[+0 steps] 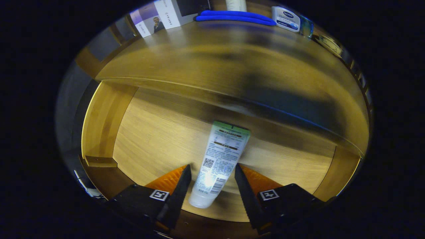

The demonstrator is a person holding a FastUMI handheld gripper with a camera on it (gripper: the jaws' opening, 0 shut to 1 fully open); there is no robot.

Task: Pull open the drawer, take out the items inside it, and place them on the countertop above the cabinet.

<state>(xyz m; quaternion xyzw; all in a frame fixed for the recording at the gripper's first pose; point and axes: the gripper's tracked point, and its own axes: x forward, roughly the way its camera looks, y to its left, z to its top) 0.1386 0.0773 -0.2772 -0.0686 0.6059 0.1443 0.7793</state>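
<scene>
While jaws stand apart around tube (221,157) in drawer (149,132), NIVEA tin (286,18) on countertop (215,56)

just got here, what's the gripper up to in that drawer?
A person's handheld gripper is reaching into the open wooden drawer. Its fingers are open on either side of a white tube lying on the drawer floor, not clamped on it. On the countertop above sit a blue cloth, a small tin and boxes.
</scene>
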